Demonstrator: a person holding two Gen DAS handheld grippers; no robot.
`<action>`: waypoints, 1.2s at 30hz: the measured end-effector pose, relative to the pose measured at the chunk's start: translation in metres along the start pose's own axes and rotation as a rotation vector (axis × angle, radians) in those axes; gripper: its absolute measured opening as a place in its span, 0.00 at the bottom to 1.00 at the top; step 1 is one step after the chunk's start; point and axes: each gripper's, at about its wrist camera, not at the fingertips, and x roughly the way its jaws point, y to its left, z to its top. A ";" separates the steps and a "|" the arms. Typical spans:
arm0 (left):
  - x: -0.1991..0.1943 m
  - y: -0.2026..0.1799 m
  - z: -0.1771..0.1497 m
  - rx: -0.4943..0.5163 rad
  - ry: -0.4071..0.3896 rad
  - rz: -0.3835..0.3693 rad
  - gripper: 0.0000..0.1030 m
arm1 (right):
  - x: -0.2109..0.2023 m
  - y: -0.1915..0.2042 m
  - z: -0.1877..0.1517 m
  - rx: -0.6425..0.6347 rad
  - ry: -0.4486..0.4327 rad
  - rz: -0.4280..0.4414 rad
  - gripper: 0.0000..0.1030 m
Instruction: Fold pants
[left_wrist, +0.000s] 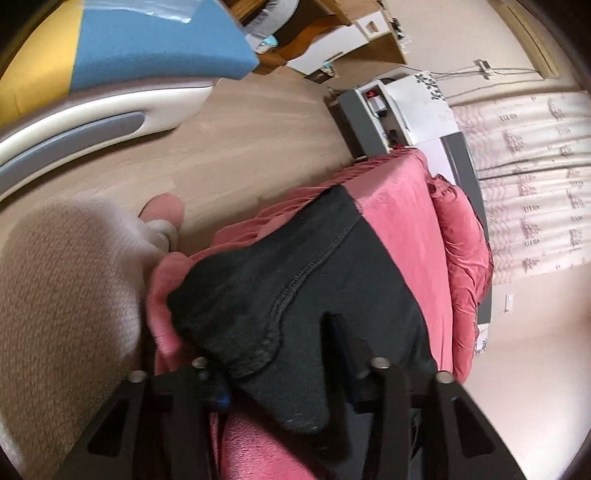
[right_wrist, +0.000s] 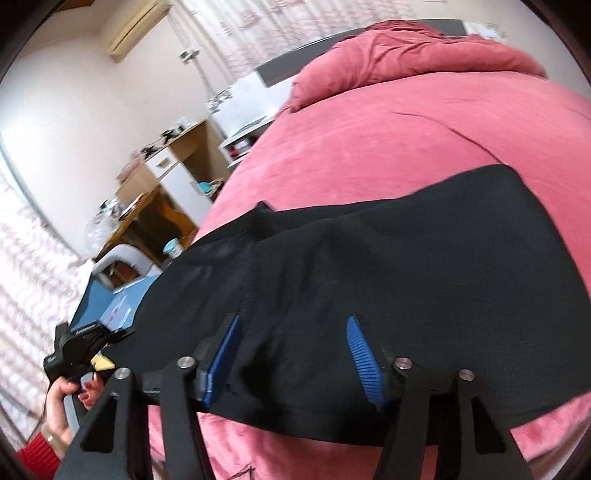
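Black pants (right_wrist: 369, 266) lie across a pink bedspread (right_wrist: 388, 129). In the right wrist view my right gripper (right_wrist: 291, 339) is open, its blue ribbed pads (right_wrist: 360, 350) apart just above the pants' near edge. In the left wrist view the pants (left_wrist: 295, 280) hang over the bed's edge, with a stitched seam showing. My left gripper (left_wrist: 280, 373) has its jaws spread either side of a bunched fold of the cloth; one finger is hidden under it. The left gripper (right_wrist: 85, 339) also shows at far left in the right wrist view, held by a hand.
A crumpled pink duvet (right_wrist: 406, 48) lies at the bed's head. Wooden floor (left_wrist: 240, 140), a person's leg and slippered foot (left_wrist: 162, 214), a blue-and-yellow padded object (left_wrist: 147, 40) and a desk (right_wrist: 166, 173) lie beside the bed.
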 end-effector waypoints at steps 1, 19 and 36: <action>-0.002 -0.002 0.000 0.007 -0.003 -0.003 0.32 | 0.003 0.002 -0.002 -0.002 0.009 0.016 0.50; -0.048 -0.057 -0.011 0.204 -0.133 0.038 0.13 | 0.030 -0.009 -0.014 0.009 0.109 0.058 0.42; -0.078 -0.156 -0.034 0.427 -0.147 -0.202 0.12 | 0.024 -0.018 -0.011 0.038 0.115 0.103 0.54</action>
